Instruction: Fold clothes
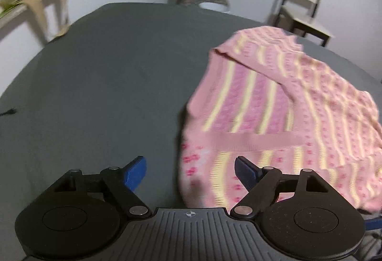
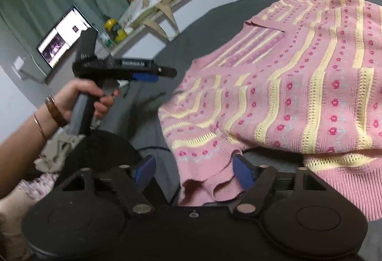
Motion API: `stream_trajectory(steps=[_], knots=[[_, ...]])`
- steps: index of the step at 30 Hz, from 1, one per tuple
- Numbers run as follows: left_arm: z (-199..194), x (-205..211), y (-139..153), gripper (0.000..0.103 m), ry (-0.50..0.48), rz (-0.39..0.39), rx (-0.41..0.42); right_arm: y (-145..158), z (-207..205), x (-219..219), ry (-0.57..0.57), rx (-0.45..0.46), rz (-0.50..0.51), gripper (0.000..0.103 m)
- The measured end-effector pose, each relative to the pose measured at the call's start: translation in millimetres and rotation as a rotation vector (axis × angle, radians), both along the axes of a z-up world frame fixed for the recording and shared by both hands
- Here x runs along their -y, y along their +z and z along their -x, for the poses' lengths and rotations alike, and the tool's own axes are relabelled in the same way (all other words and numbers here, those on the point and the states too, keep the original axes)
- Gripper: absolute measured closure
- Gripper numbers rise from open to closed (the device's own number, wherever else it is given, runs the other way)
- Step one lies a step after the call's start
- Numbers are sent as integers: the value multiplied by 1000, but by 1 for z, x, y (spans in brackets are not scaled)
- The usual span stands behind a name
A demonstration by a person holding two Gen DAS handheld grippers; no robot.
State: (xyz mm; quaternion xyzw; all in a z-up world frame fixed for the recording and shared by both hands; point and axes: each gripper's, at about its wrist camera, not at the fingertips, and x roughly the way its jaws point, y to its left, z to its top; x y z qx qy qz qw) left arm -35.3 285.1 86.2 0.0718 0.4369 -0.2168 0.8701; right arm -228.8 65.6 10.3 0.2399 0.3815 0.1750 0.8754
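Right wrist view: pink knit sweater [image 2: 298, 84], yellow-striped and flower-dotted, was seen rumpled on grey table [image 2: 214, 22], its ribbed cuff between the open right gripper [image 2: 193, 171]; left gripper [image 1: 189, 171] was held open, empty.

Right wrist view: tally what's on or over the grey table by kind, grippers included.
Pink knitted garments: 1, the pink sweater
Grippers: 2, left gripper and right gripper, both with jaws open
Hands: 1, the hand holding the left gripper
Total: 4
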Motion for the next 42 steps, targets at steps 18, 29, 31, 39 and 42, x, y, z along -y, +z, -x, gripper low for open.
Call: stream_trajectory(steps=[18,29,31,39,42], knots=[[-6,26,-24,96,2,-152,-76,2,-7,-33,85,67,26,93],[-39,-7,-36,95,12,-93,-167,9,-15,-56,196,-15,-162,87],[-40,-9,-36,95,14,-84,-169,18,-10,-58,238,13,-165,87],[-35,14,-33,95,-1,-184,-125,47,2,-61,257,-5,-90,74],[-35,28,-30,95,9,-249,-122,62,17,-55,259,22,26,50]])
